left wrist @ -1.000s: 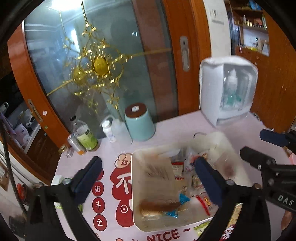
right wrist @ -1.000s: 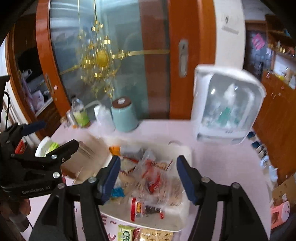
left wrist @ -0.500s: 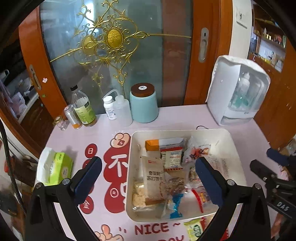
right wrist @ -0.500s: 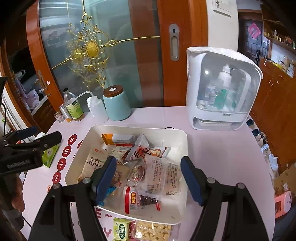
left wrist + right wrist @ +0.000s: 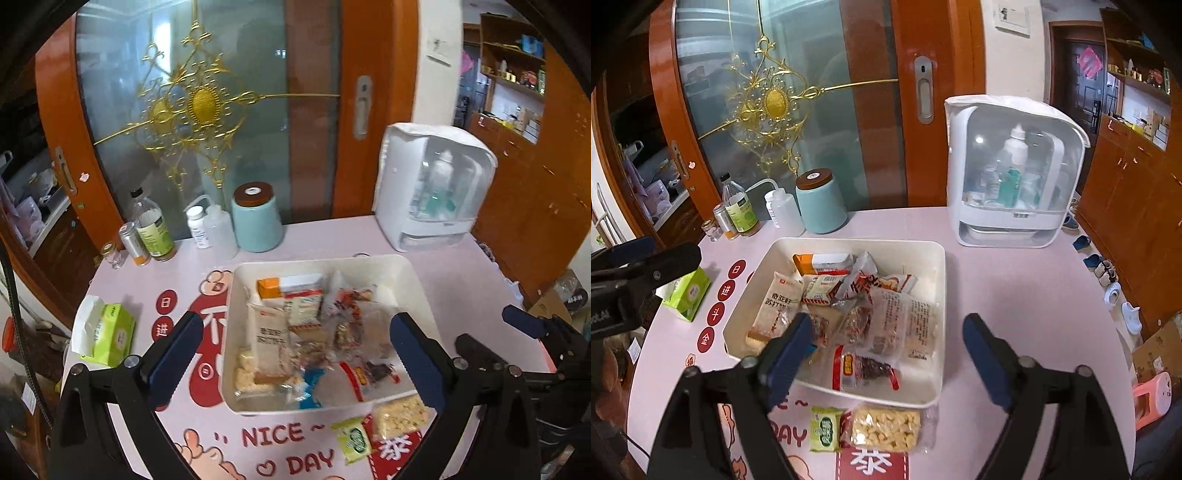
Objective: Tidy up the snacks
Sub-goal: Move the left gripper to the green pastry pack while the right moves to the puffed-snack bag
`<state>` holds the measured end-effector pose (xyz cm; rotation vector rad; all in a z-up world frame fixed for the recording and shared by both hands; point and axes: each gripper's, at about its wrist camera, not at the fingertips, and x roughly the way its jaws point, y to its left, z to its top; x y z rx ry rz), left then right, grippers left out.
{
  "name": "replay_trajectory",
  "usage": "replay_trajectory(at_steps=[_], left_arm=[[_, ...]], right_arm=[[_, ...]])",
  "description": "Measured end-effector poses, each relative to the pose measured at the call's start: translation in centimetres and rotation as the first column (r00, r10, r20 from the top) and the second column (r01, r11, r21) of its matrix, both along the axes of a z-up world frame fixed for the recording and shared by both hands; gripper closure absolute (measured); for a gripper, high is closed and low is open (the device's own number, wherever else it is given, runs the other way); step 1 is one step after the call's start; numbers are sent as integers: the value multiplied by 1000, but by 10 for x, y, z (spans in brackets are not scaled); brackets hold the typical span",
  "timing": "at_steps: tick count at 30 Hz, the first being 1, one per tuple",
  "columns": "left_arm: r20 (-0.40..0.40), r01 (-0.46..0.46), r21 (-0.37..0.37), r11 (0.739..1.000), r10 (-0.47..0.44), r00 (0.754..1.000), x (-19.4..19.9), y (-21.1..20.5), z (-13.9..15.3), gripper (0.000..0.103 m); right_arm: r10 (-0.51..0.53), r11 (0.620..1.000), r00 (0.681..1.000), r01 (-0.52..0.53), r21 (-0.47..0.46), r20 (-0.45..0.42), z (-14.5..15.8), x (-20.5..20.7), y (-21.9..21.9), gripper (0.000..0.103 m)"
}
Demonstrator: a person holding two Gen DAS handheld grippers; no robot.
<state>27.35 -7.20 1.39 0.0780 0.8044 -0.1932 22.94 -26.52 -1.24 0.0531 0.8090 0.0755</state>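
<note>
White plastic bin (image 5: 938, 280) crammed with crinkly snack packs (image 5: 905, 321); two more on pink tabletop (image 5: 1015, 280). Our left gripper (image 5: 295, 354) fingers wide, right gripper (image 5: 886, 350) fingers opening, both empty.

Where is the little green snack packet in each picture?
Left wrist view: the green snack packet lies low, right of centre, on the table just outside the white tray.
Right wrist view: the packet lies low, left of centre.
Shared landmark: the tray's near rim, beside the packet.
</note>
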Motion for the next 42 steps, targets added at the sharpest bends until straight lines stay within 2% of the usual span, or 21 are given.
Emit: replay_trajectory(at_steps=[9,14,18,21,26,32,37,42], left_arm=[[-4,56,-1,998,-56,998,-50,-35,-9,2],[-56,48,-10,999,-49,997,-68,-47,-41,2],[-131,-4,-21,1000,1,991,-74,-47,-78,2],[-200,-43,-6,999,41,979,-73,-46,-113,2],[-322,-106,-13,994,96,942,-62,-36,-173,4],[-423,-179,-50,983,141,895,-50,-21,-224,11],[-465,-207,-69,976,152,872,-43,-19,-246,12],[-476,-190,-54,980,142,868,-40,-28,-257,12]], right_arm=[[-28,999,999,28,15,-20,-16,-38,-28,16],[-51,998,996,53,26,-71,-42,-52,-46,16],[-69,997,992,73,33,-110,-65,-59,-57,16],[-75,995,987,82,49,-140,-83,-63,-64,16],[-67,994,982,80,71,-179,-106,-65,-67,16],[-42,995,977,60,80,-207,-125,-63,-63,16],[-30,995,973,51,86,-229,-137,-59,-60,16],[-18,995,969,41,86,-247,-146,-55,-55,16]])
